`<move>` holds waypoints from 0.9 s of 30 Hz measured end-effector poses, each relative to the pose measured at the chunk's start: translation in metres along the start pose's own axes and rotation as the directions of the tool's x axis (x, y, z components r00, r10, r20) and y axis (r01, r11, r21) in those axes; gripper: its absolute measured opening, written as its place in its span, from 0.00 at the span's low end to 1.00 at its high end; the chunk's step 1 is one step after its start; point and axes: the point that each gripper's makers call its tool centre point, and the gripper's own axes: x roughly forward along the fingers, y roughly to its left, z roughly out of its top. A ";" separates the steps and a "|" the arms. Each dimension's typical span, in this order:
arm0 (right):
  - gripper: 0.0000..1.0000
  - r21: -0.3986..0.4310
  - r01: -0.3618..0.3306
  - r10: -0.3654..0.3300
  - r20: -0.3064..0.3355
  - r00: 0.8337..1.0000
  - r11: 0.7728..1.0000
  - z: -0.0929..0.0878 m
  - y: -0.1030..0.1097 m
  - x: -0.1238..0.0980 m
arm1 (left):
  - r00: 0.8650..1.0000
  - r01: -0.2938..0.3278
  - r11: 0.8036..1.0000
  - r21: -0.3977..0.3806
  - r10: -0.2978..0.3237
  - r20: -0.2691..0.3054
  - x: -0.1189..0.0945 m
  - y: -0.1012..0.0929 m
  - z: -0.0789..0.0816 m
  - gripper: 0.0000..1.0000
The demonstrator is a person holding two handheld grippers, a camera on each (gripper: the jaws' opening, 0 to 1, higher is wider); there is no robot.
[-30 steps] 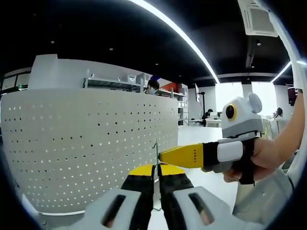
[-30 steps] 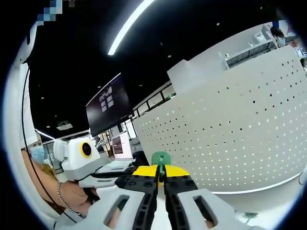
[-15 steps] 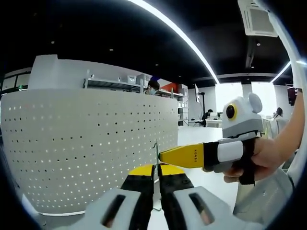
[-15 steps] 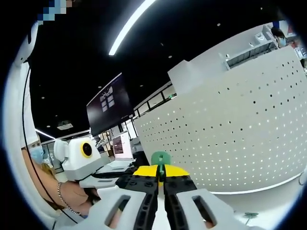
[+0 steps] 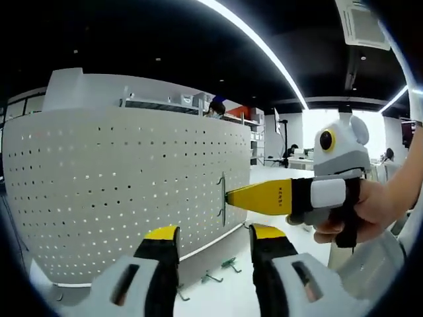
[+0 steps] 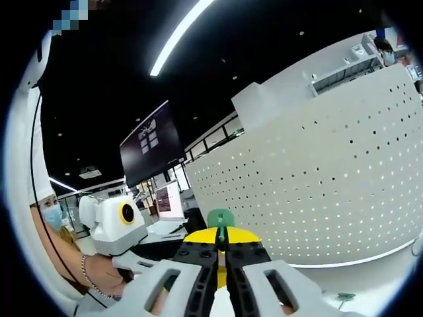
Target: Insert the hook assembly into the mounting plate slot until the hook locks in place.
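The white perforated mounting plate (image 5: 119, 185) stands upright and curves across the left gripper view. A thin hook (image 5: 222, 198) sits upright against its right end. My right gripper (image 5: 228, 197) comes in from the right, its yellow jaws shut on the hook. My left gripper (image 5: 215, 232) is open below it, nothing between its yellow-tipped fingers (image 5: 162, 233). In the right gripper view the hook's green head (image 6: 221, 218) sticks up from my shut right gripper (image 6: 221, 239), with the mounting plate (image 6: 317, 191) behind it. The left gripper's body (image 6: 122, 224) is at the left.
Loose hooks (image 5: 228, 265) lie on the white tabletop at the foot of the plate, and one more hook (image 6: 344, 297) lies at the lower right of the right gripper view. A person's hand (image 5: 370, 211) holds the right gripper. A dark screen (image 6: 149, 148) hangs behind.
My left gripper has opened and let go of the hook. The left view has shifted slightly. The right gripper still holds the hook at the plate.
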 end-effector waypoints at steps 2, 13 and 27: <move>0.00 0.001 -0.001 0.001 0.000 1.000 1.000 0.000 0.000 0.000 | 1.000 0.002 1.000 -0.003 -0.002 -0.007 0.000 0.000 -0.001 0.58; 0.00 0.009 0.000 0.000 -0.010 1.000 1.000 -0.001 0.001 0.000 | 0.999 -0.005 1.000 0.021 0.006 -0.043 0.004 0.000 -0.011 0.95; 0.00 -0.077 0.077 -0.079 -0.031 0.996 0.994 0.008 -0.012 0.004 | 0.998 -0.016 0.996 0.089 0.021 -0.057 0.001 0.003 -0.012 0.92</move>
